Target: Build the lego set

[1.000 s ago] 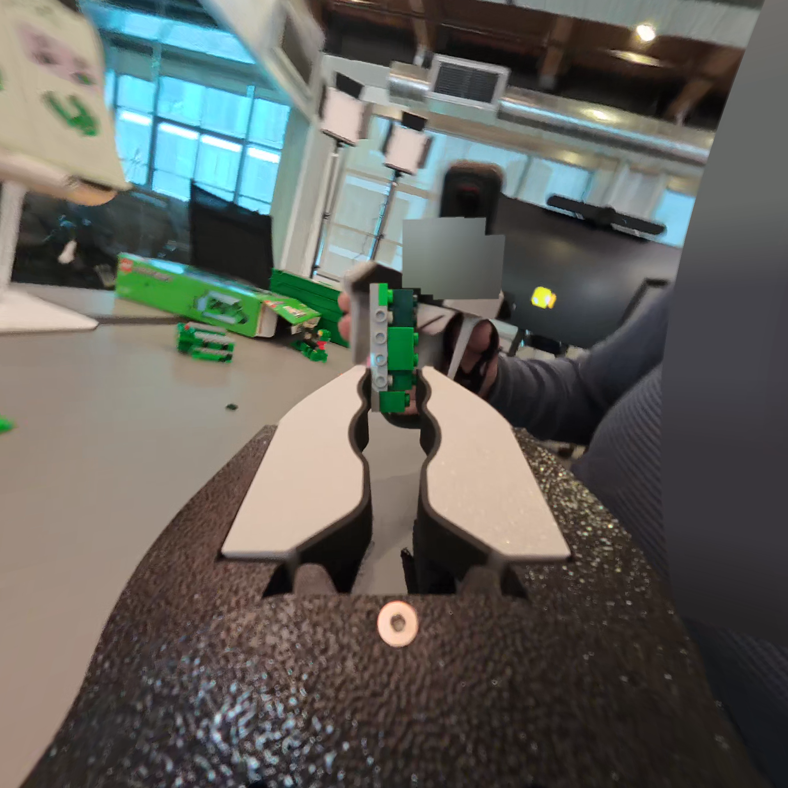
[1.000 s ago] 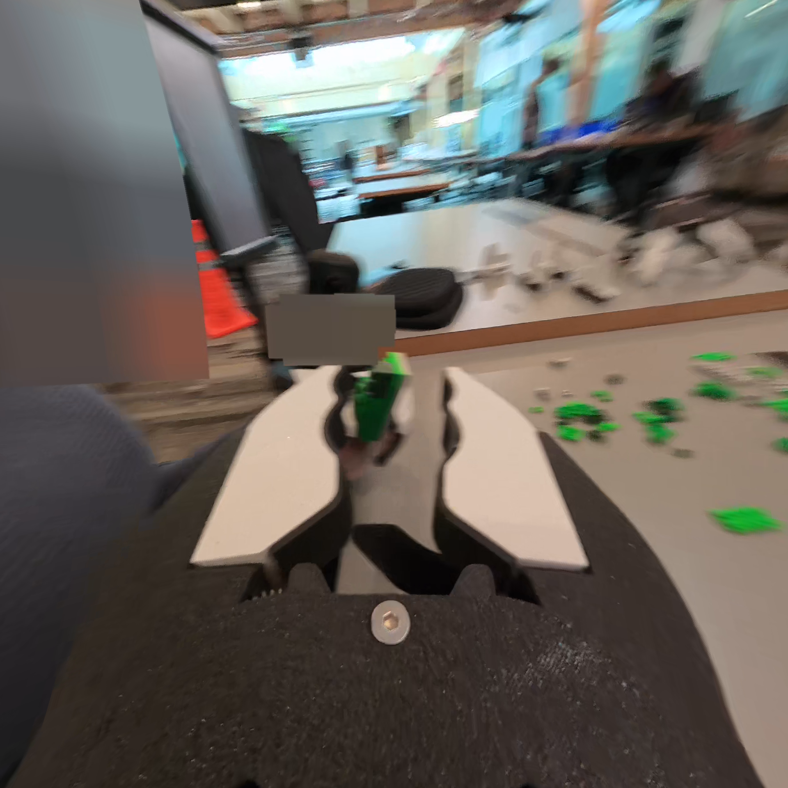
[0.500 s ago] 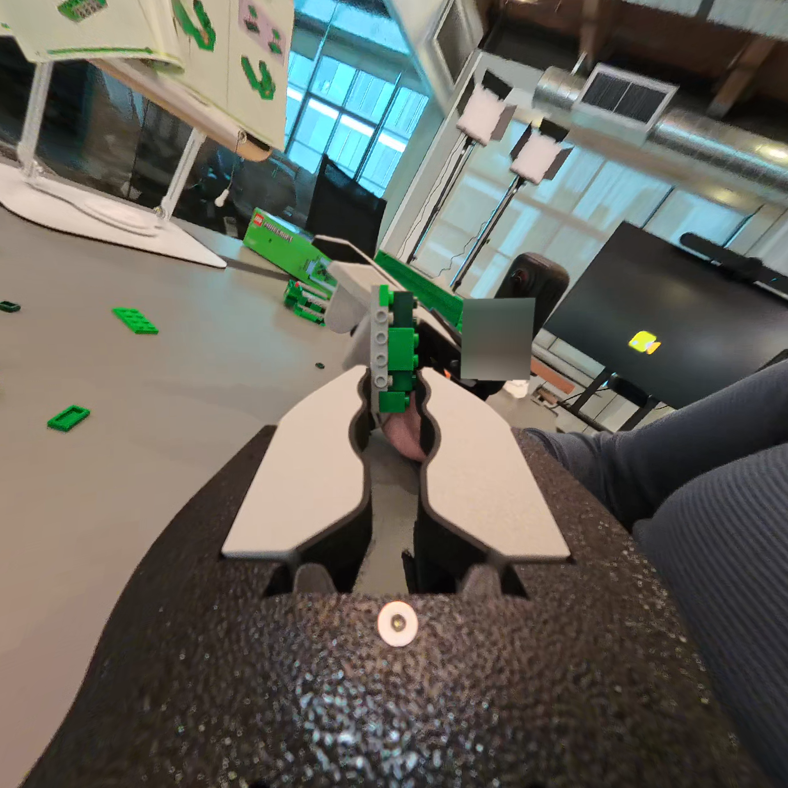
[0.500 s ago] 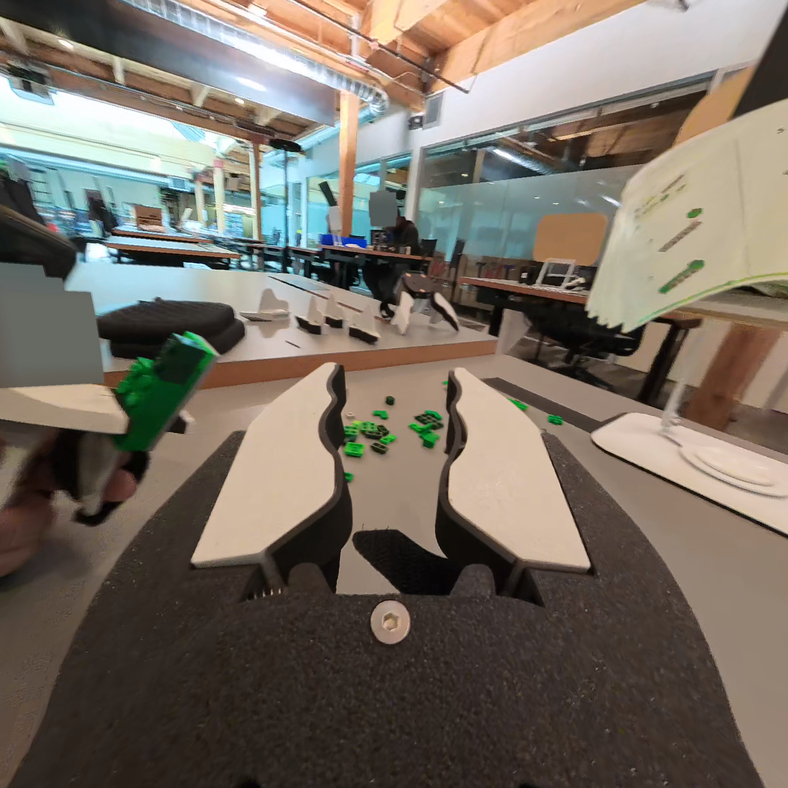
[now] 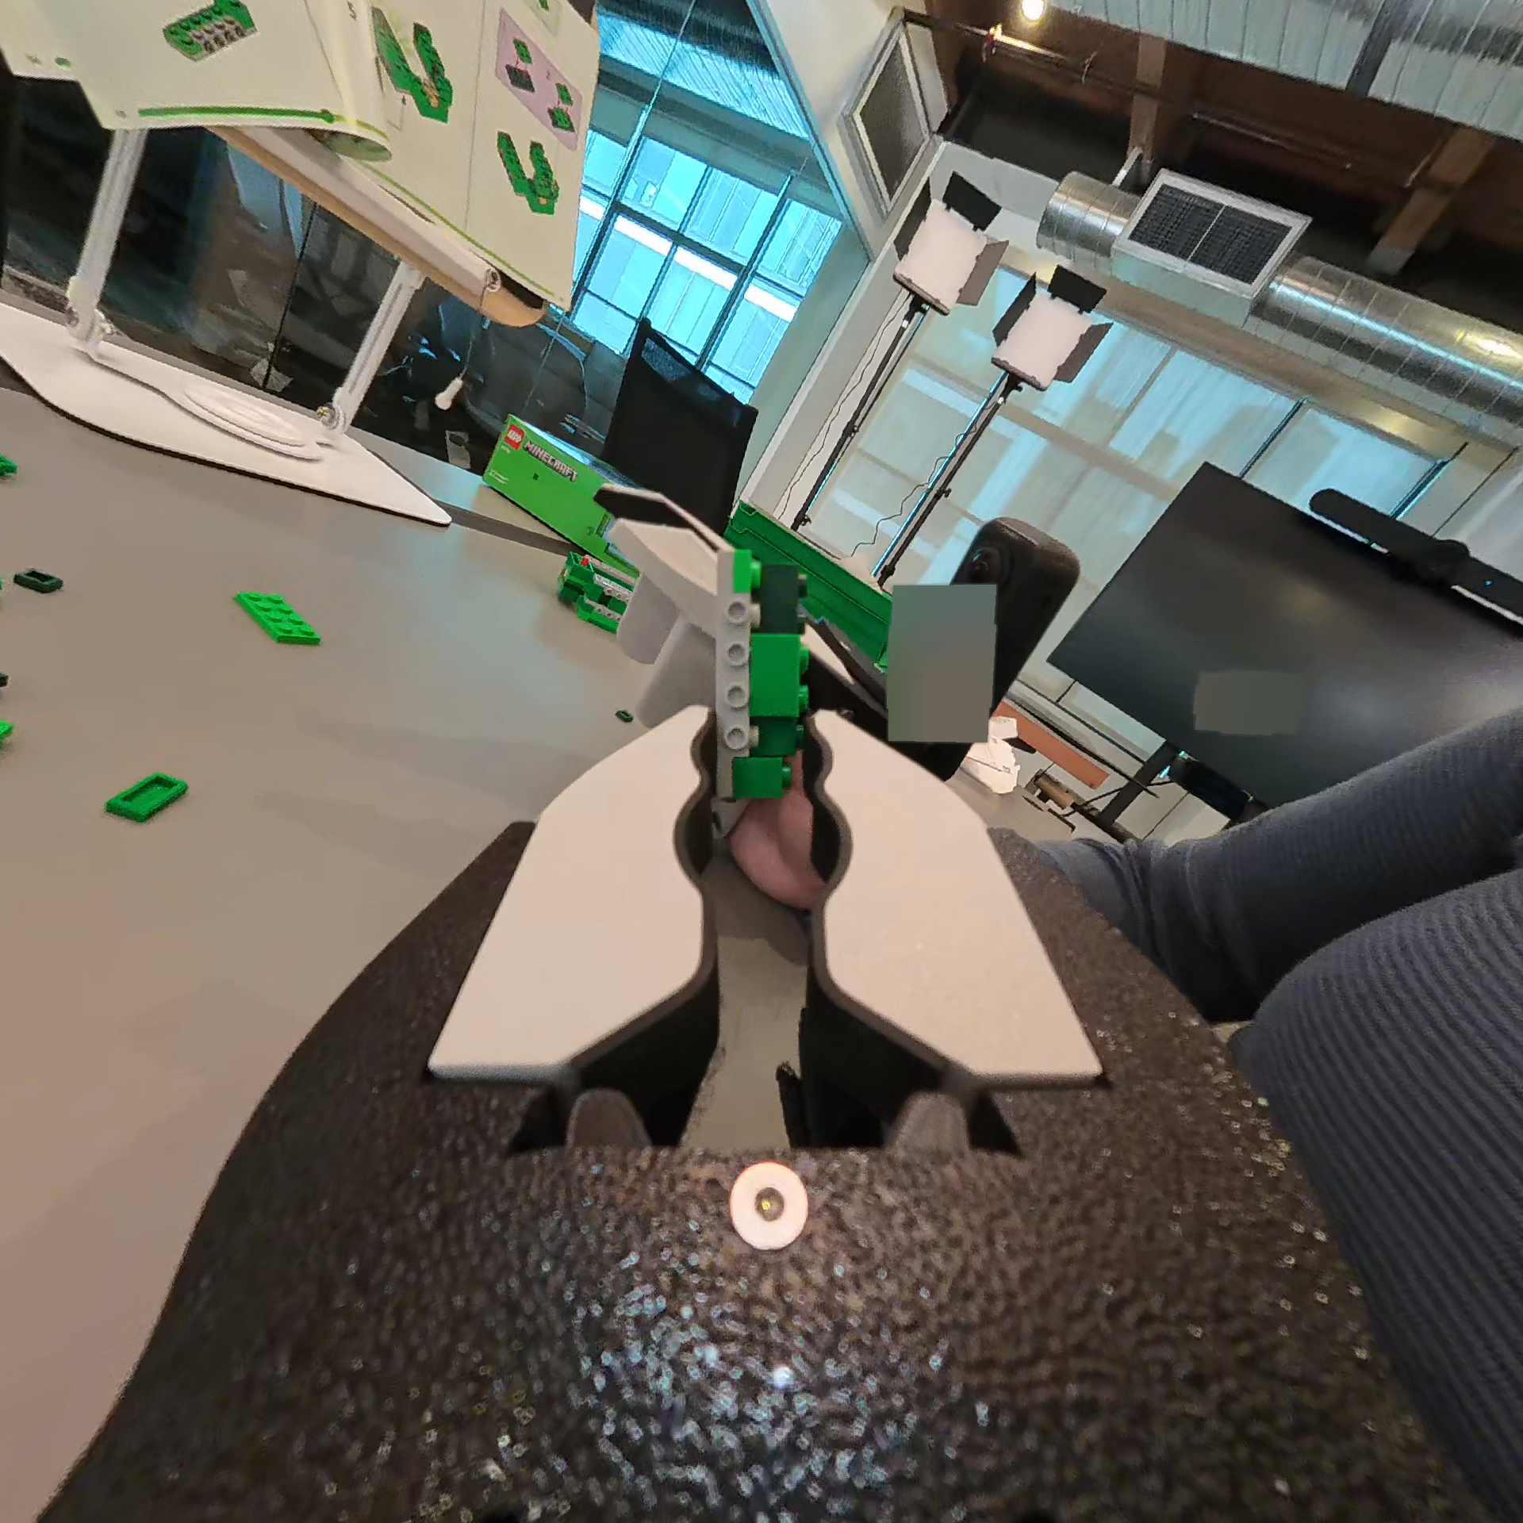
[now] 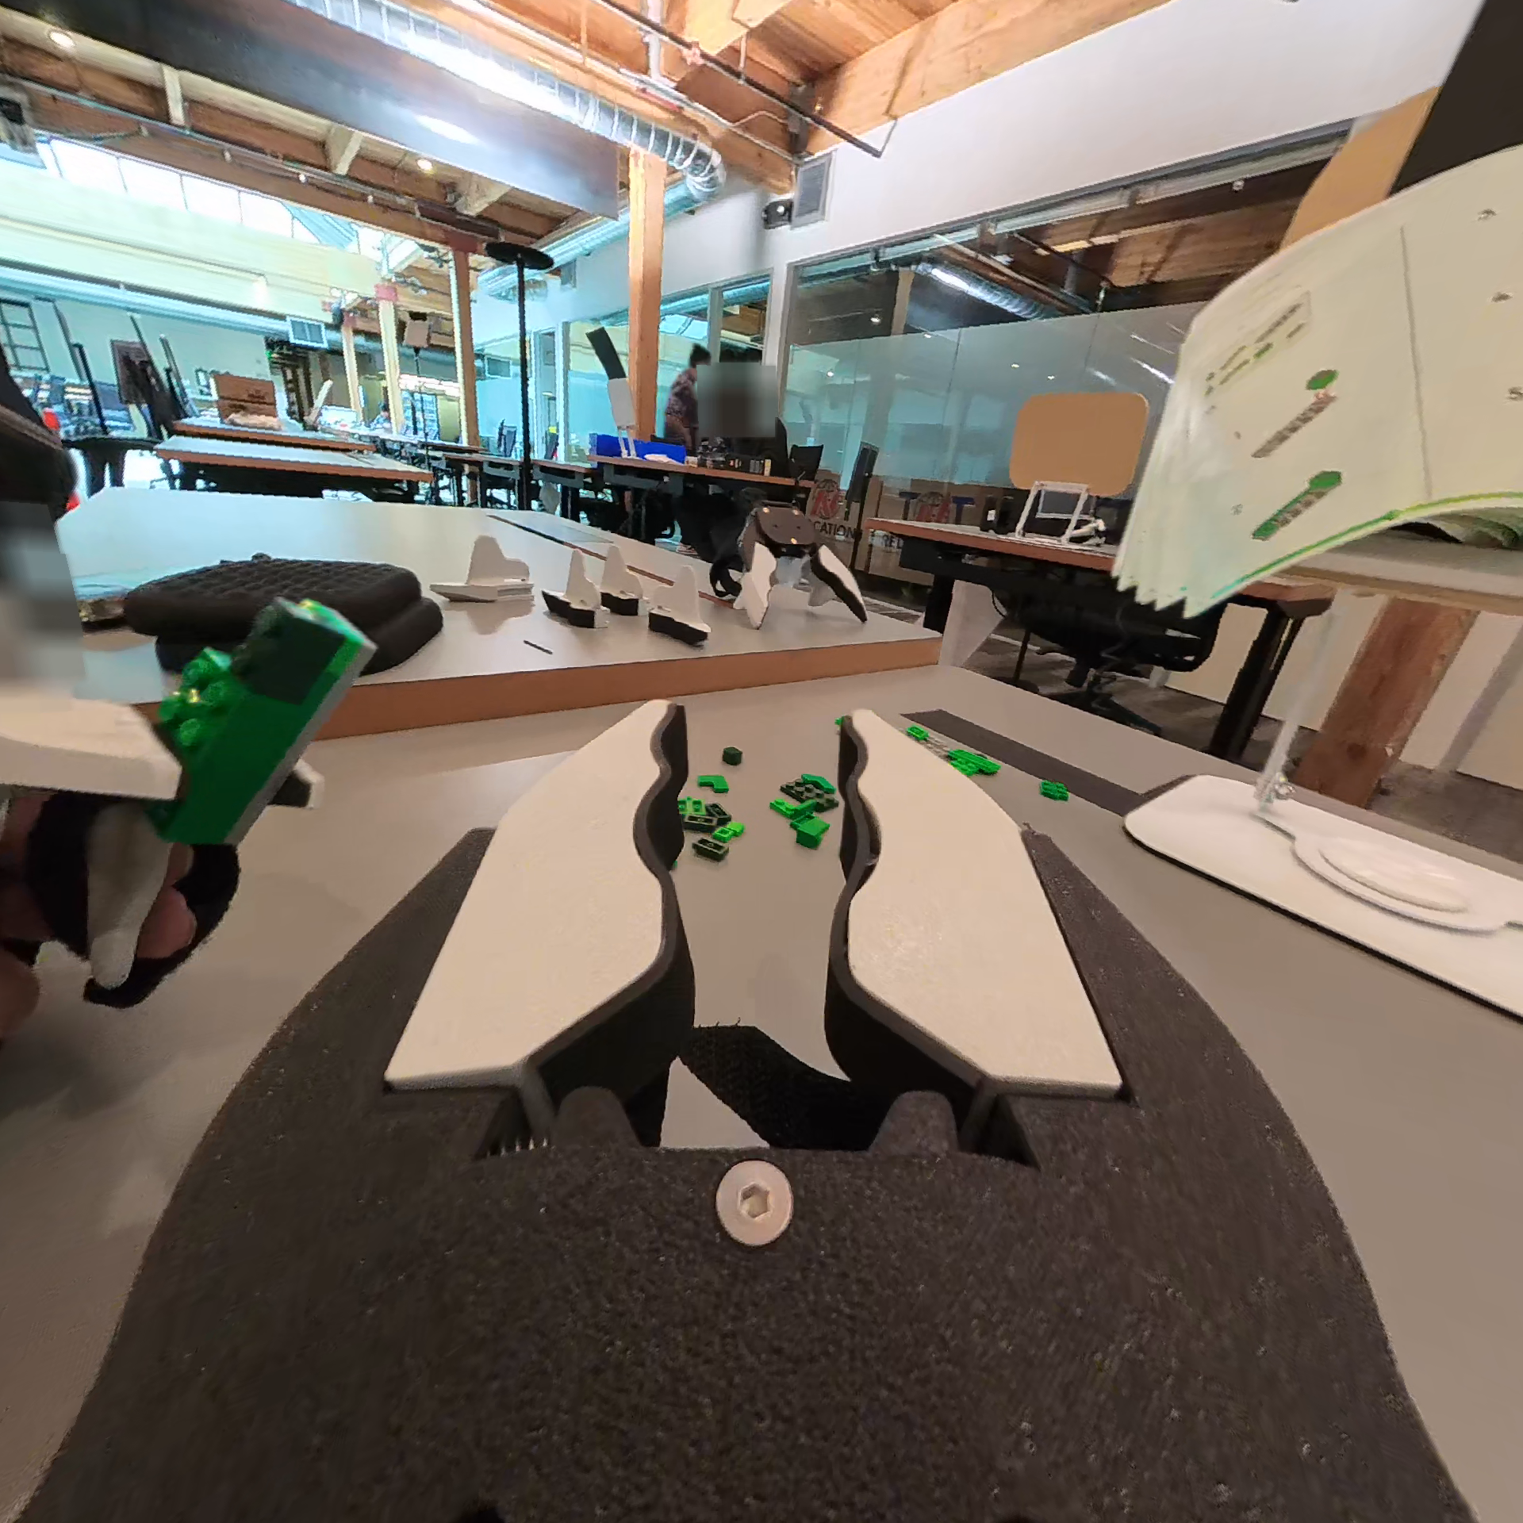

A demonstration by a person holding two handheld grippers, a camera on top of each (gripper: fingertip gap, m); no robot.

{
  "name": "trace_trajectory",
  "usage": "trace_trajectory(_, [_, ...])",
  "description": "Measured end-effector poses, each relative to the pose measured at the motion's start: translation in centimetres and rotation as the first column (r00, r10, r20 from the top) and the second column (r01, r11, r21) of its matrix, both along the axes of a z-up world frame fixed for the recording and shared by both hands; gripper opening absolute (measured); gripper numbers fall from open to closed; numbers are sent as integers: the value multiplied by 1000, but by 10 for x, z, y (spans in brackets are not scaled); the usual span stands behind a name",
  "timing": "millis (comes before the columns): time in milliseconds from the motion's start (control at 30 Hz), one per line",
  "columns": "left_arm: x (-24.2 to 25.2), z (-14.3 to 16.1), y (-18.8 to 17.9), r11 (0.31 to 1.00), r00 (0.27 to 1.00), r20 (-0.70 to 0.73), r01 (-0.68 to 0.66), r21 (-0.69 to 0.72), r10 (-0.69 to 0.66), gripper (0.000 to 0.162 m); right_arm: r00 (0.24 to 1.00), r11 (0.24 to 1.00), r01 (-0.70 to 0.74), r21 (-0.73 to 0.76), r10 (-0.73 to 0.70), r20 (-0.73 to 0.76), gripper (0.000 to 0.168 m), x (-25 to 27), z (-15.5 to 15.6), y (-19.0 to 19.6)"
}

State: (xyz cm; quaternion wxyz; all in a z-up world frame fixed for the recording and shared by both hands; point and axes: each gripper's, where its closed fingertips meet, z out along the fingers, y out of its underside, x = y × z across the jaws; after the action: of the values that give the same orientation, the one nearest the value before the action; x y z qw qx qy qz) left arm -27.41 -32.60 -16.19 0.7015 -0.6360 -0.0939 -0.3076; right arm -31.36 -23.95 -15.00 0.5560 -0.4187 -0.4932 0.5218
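My left gripper (image 5: 758,733) is shut on a small lego assembly (image 5: 762,676), a grey studded plate with light and dark green bricks stacked on it, held upright above the grey table (image 5: 330,742). The same assembly (image 6: 255,725) shows at the left of the right wrist view, tilted, in the left gripper's white fingers (image 6: 82,758). My right gripper (image 6: 758,725) is open and empty, apart from the assembly, and points at a scatter of loose green bricks (image 6: 758,812) on the table. Its white fingers (image 5: 659,569) show behind the assembly in the left wrist view.
An instruction booklet (image 5: 371,107) hangs on a white stand (image 6: 1319,865) at the table's far side. A green lego box (image 5: 552,486) and a small partial build (image 5: 593,589) lie beyond. Loose green plates (image 5: 276,618) lie at the left. A person's sleeve (image 5: 1319,906) is at the right.
The right gripper has swung away from the assembly and now faces the loose bricks on the table. The left gripper has turned left, still holding the assembly.
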Motion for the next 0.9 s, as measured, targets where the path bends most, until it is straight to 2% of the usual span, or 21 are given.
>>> trace_trajectory(267, [0, 1, -1, 1000, 999, 31, 16, 15, -17, 19, 1000, 1000, -16, 11, 16, 5, 32, 0, -1, -2])
trace_trajectory(467, [2, -5, 4, 999, 1000, 1, 5, -36, -5, 19, 1000, 1000, -9, 0, 9, 15, 31, -1, -3, 0])
trace_trajectory(900, [3, -7, 6, 999, 1000, 0, 2, -53, -2, 18, 1000, 999, -3, 33, 2, 23, 29, -2, -5, -2])
